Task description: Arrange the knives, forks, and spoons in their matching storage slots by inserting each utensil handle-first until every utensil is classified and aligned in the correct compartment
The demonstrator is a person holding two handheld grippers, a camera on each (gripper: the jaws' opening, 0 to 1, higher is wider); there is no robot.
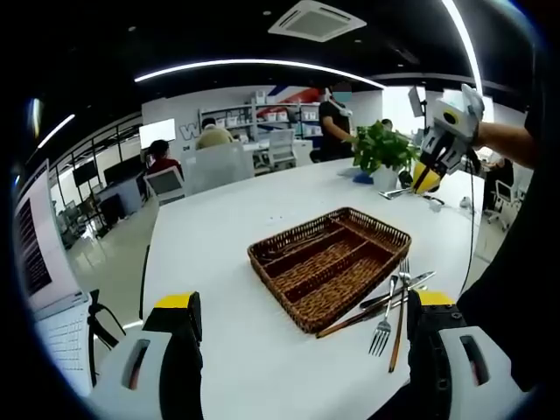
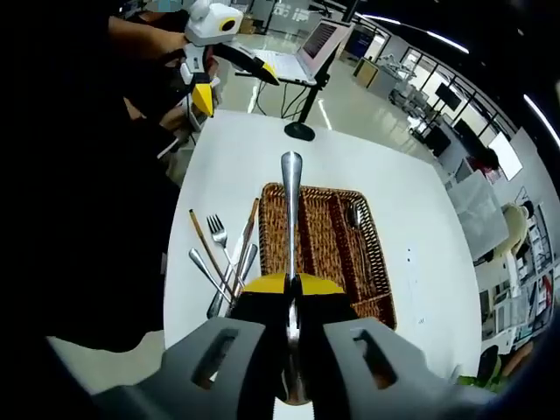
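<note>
So the right gripper (image 2: 293,302) is clenched on a spoon (image 2: 291,210) near its bowl end, which looks stiff, light and slippery, handle aimed over the basket (image 2: 372,254), while the left gripper (image 1: 302,337) hangs released.

Bright overhead strip lights (image 1: 254,63), glare on white table (image 1: 262,210); fisheye warp, edges dark/blurry.

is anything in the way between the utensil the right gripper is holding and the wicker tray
Nothing visible blocks it. The right gripper is shut on a metal utensil held in the air above the wicker tray. The loose cutlery pile lies on the table beside the tray, off the path.
</note>
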